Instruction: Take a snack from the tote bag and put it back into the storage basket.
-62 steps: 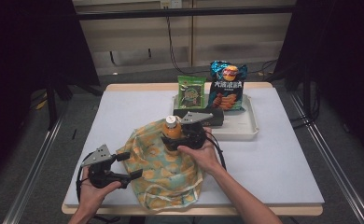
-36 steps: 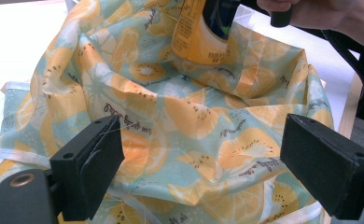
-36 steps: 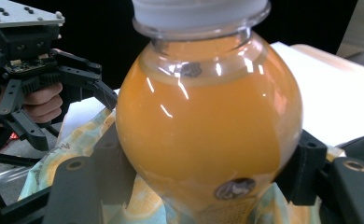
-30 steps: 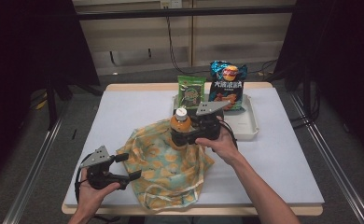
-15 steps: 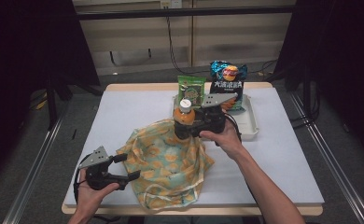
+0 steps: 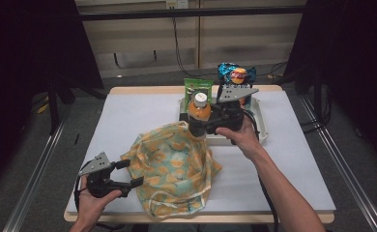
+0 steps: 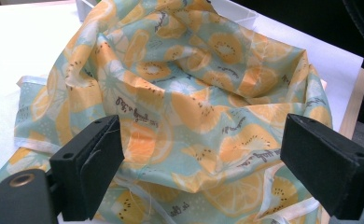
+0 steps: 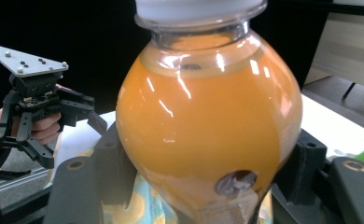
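L gripper point(image 6: 128, 174) sits near-left on the table point(image 6: 128, 116), jaws wide apart w/ nothing between them, tips at the near-left edge of the bag point(image 6: 174, 164); in the left gripper view the bag's orange-slice fabric lies crumpled just beyond the spread jaws; bag fills the table's middle, its far corner raised toward the bottle point(image 6: 199, 110); R gripper point(image 6: 201, 126) is clamped round the bottle's lower body, upright, white cap on top, over the bag's far edge, just left of the tray point(image 6: 260, 116); far right, snack packs point(image 6: 236, 77) stand in the tray.
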A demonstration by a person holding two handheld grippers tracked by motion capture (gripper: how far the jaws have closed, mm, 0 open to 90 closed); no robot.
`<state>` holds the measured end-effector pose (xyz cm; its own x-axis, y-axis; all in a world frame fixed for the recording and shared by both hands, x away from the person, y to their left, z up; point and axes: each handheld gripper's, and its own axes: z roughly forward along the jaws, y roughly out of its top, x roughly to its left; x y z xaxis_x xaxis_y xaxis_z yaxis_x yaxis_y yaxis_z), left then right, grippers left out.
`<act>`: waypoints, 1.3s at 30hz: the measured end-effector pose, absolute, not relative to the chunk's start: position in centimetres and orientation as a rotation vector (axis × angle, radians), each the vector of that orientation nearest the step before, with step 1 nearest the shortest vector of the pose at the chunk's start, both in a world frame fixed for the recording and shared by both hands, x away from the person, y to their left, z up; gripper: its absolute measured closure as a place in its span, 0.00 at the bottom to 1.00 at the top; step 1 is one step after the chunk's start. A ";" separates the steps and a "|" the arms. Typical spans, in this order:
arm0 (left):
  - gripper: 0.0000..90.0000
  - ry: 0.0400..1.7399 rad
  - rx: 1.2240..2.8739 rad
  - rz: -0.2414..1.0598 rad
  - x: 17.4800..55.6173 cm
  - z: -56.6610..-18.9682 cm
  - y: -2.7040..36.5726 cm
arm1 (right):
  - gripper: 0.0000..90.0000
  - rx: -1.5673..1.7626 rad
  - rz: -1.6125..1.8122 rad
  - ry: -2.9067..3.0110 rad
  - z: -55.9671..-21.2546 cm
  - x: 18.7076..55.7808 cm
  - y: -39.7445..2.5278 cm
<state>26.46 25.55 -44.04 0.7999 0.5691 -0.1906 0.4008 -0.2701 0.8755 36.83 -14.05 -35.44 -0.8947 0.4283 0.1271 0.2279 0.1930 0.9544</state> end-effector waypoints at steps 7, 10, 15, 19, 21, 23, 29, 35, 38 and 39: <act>0.14 0.725 1.906 0.199 26.2 -44.0 25.5 | 0.36 0.684 1.763 2.270 -35.5 36.9 -16.4; 0.14 0.729 1.897 0.203 26.2 -44.0 25.6 | 0.36 0.704 1.739 2.258 -35.7 37.0 -17.6; 0.14 0.726 1.905 0.201 26.1 -43.9 25.5 | 0.36 0.740 1.726 2.228 -35.6 37.0 -19.4; 0.14 0.726 1.906 0.200 26.1 -43.9 25.5 | 0.36 0.768 1.713 2.199 -35.6 37.2 -20.7; 0.14 0.726 1.907 0.202 26.1 -43.9 25.5 | 0.36 0.788 1.712 2.188 -35.6 37.4 -21.4; 0.14 0.727 1.907 0.204 26.2 -44.0 25.6 | 0.36 0.803 1.705 2.180 -35.6 37.5 -22.0; 0.14 0.734 1.903 0.199 26.2 -44.0 25.6 | 0.36 0.847 1.673 2.174 -35.9 38.2 -23.4; 0.14 0.728 1.908 0.202 26.3 -44.0 25.5 | 0.36 0.897 1.656 2.161 -36.5 39.0 -24.6; 0.14 0.731 1.908 0.201 26.2 -44.0 25.6 | 0.36 0.908 1.625 2.166 -36.7 39.3 -25.1; 0.14 0.731 1.907 0.199 26.2 -44.0 25.6 | 0.36 0.912 1.621 2.167 -36.7 39.4 -25.4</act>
